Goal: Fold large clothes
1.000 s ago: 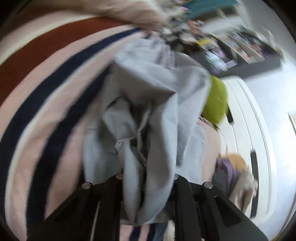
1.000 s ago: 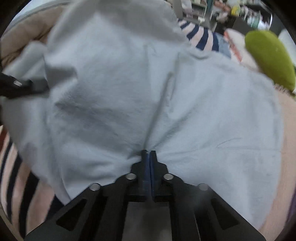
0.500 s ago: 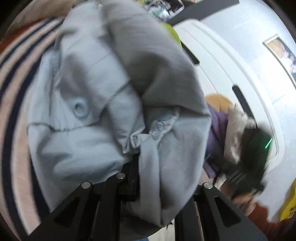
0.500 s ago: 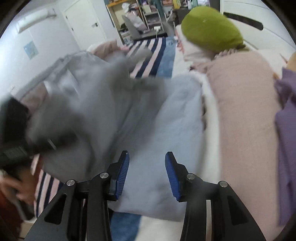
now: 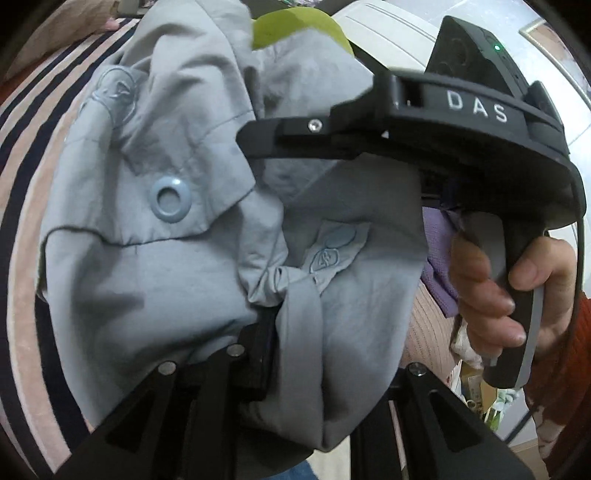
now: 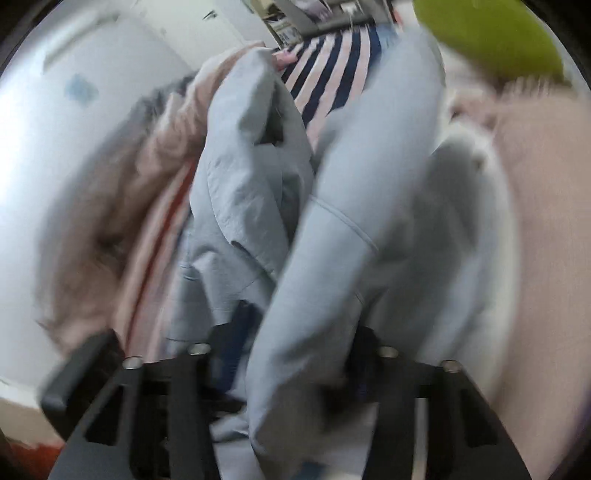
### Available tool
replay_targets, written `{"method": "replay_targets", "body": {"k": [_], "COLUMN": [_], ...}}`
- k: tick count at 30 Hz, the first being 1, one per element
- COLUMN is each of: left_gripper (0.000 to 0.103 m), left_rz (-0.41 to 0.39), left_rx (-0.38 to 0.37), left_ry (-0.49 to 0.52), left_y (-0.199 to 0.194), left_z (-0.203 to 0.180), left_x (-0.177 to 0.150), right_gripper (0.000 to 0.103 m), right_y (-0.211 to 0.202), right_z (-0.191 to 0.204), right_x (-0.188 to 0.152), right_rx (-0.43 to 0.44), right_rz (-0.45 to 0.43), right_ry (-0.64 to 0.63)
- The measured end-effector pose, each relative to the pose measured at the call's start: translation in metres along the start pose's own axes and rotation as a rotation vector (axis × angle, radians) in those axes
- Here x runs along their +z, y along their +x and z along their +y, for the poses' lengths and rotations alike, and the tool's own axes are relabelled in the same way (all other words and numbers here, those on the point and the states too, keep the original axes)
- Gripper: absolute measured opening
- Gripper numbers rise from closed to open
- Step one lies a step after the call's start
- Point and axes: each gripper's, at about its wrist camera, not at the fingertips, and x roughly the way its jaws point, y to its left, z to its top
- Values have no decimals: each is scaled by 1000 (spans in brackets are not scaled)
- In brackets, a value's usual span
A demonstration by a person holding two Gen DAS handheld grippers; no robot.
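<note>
Left hand-held gripper (image 5: 280, 332) was clamped on bunched pale-blue jacket (image 5: 155, 266); right hand-held gripper (image 6: 291, 354) was closing round a fold — should've pinched a seam, w/ no slack.

A bed covered by a pink, white and navy striped blanket (image 5: 26, 206) carries everything. A crumpled pale grey-blue cotton garment with a round plastic eyelet (image 5: 147, 266) lies on the blanket. Beyond the garment sits a rounded lime-green cushion (image 6: 491, 33). Beside the garment, on the side away from the stripes, lies a pale pink ribbed cover (image 5: 424, 332).
</note>
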Motion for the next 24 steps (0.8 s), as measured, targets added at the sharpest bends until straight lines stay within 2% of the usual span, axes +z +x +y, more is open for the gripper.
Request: {"method": "replay_targets", "body": {"k": [1, 3, 4, 6, 7, 8, 14, 17, 21, 22, 24], "left_gripper": [13, 13, 13, 14, 14, 14, 14, 14, 15, 15, 15], "left_rz": [-4, -15, -15, -9, -7, -7, -9, -9, -15, -16, -23], "left_rx": [-13, -24, -24, -25, -25, -24, -27, -31, -46, -41, -42], "left_ry": [-15, -22, -19, -19, -23, -26, -39, -45, -66, -58, -55], "left_y": [-1, 1, 1, 2, 4, 5, 3, 0, -2, -2, -2], "left_z": [3, 1, 1, 5, 6, 9, 15, 17, 18, 16, 16], "left_x": [-1, -3, -3, -10, -6, -3, -9, -7, -7, -7, -9], "right_gripper": [17, 17, 21, 36, 58, 68, 67, 67, 66, 66, 61], "right_y": [3, 3, -1, -11, -17, -28, -68, -51, -8, 0, 6], "right_z": [4, 12, 15, 23, 26, 30, 82, 92, 57, 52, 43], "right_x": [0, 2, 0, -2, -9, -14, -22, -18, -9, -7, -6], "right_rx": [-3, -21, -31, -115, -140, -164, -225, -271, -264, -257, -161], "right_rz": [16, 48, 55, 51, 33, -5, -130, -66, 64, 86, 108], "right_ry": [-22, -42, -54, -76, -85, -97, -270, -323, -237, -216, -168]}}
